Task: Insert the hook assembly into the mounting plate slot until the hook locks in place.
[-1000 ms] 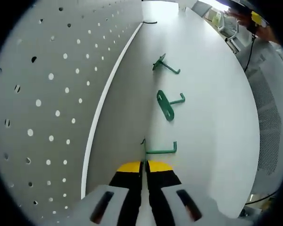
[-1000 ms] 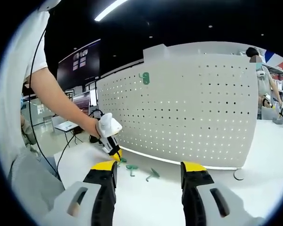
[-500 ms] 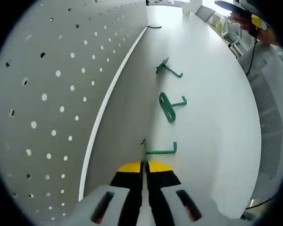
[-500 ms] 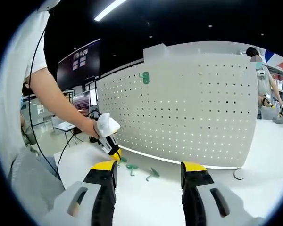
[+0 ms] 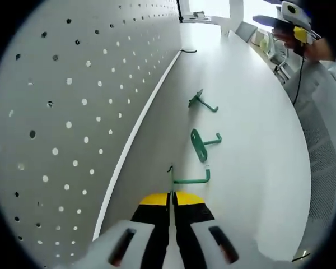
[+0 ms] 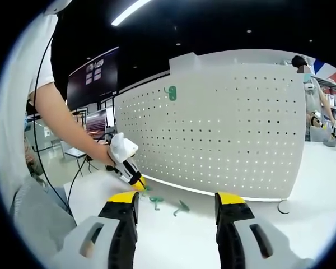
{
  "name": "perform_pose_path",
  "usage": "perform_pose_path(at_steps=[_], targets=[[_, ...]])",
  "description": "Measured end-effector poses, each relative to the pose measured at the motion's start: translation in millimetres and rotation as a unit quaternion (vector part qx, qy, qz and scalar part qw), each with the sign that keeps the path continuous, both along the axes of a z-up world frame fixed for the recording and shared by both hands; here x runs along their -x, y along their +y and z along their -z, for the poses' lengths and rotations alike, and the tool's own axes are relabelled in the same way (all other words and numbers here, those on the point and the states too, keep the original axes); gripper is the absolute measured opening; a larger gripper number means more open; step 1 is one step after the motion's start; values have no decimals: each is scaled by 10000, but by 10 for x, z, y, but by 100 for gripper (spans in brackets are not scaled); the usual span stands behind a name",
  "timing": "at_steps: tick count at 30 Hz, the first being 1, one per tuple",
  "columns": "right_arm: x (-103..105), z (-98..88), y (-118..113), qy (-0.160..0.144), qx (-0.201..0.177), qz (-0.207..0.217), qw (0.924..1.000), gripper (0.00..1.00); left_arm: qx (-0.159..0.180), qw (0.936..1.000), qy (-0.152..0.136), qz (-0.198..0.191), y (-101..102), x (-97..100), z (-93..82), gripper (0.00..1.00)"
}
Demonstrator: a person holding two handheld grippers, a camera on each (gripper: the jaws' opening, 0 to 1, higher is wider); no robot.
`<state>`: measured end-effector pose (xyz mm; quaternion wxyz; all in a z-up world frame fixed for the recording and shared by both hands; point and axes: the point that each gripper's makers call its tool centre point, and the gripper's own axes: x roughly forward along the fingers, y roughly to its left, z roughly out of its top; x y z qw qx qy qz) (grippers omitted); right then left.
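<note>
A big white pegboard [image 6: 213,129] full of small holes stands up on a white counter [image 6: 173,241]. In the left gripper view the pegboard [image 5: 73,112] runs along the left side and the counter [image 5: 252,140] spreads out to the right.

The left tongs [image 5: 172,197] are squeezed tight together, with a green hook [image 5: 187,178] pinched between their yellow tips. The hook's thin rod sticks out to the right and bends up at its end. In the right gripper view the left tongs [image 6: 135,182] sit low, close to the counter near the bottom of the pegboard, held by a person's hand [image 6: 113,152].

The right tongs [image 6: 176,203] are wide open and hold nothing.

Two more green hooks lie loose on the counter ahead of the left tongs: a near one with an oval plate [image 5: 201,144] and a far one [image 5: 200,101]. One green hook [image 6: 171,93] looks to be hanging high on the pegboard, though it is too small to be sure.
</note>
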<state>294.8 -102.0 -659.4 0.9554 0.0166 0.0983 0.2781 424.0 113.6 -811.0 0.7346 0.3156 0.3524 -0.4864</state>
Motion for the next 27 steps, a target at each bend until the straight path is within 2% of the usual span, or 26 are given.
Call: perform_pose_path(at_steps=[9,13,27], targets=[[-6,-8,-4,-19,-22,5,10000,53,528,9982,-288,-47,-74,24,-219,1],[-15,-18,7,-31,-36,-3,10000,53,661,9969,-424,-86,-95,0,-298,1],[-16,-46,30,-90,-69,-38,9999,53,1268,9885,-785,-269,-224,-11,-630,1]])
